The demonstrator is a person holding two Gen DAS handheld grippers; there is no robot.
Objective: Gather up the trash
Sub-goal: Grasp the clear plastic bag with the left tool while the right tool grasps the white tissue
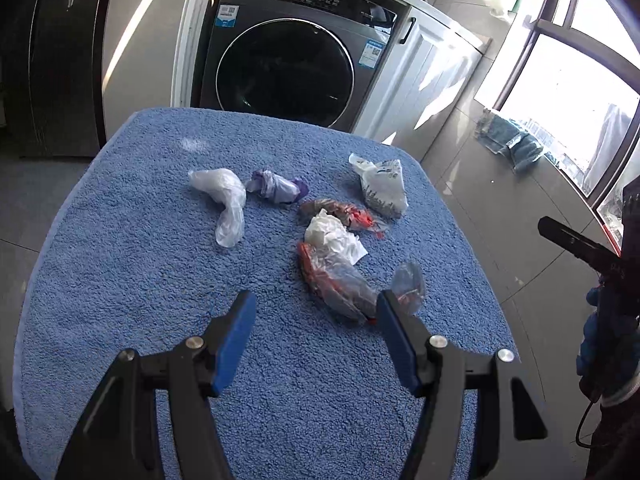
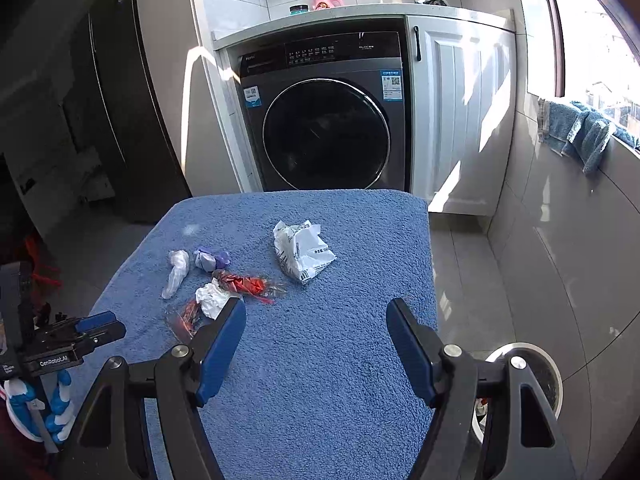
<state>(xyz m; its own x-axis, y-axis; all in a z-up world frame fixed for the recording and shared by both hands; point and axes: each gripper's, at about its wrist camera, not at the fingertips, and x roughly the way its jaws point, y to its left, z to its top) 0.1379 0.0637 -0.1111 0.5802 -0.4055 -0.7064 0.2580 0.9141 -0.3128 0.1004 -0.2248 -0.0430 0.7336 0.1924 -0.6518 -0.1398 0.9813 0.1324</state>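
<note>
Left gripper point(image 1: 316, 312): jaws stood wide, empty, over the blue towel point(image 1: 120, 280).
Right gripper point(image 2: 316, 320): wide, empty.
Nearest wrapper point(image 1: 336, 280): long axis ran near-right to far-left.
White tissue point(image 1: 332, 236): just beyond.
Clear bag point(image 1: 224, 204): far left, lengthwise near-to-far.
White packet point(image 1: 382, 188): far right.

Washing machine point(image 1: 280, 60) panel, top left: "Haier"
Left gripper point(image 2: 96, 330) mount, side plate: "GenRobot.AI"
Stickers, crumpled wrapper: print unreadable

A rough, looped blue terry cloth point(image 1: 120, 280) covers the counter. On it lie crinkled clear plastic wrappers point(image 1: 224, 204), a crumpled white paper tissue point(image 1: 332, 236) and a glossy printed white plastic bag point(image 2: 304, 250). The washing machine point(image 2: 324, 120) has a smooth dark metallic front; the floor tiles point(image 2: 560, 280) shine glossy.
</note>
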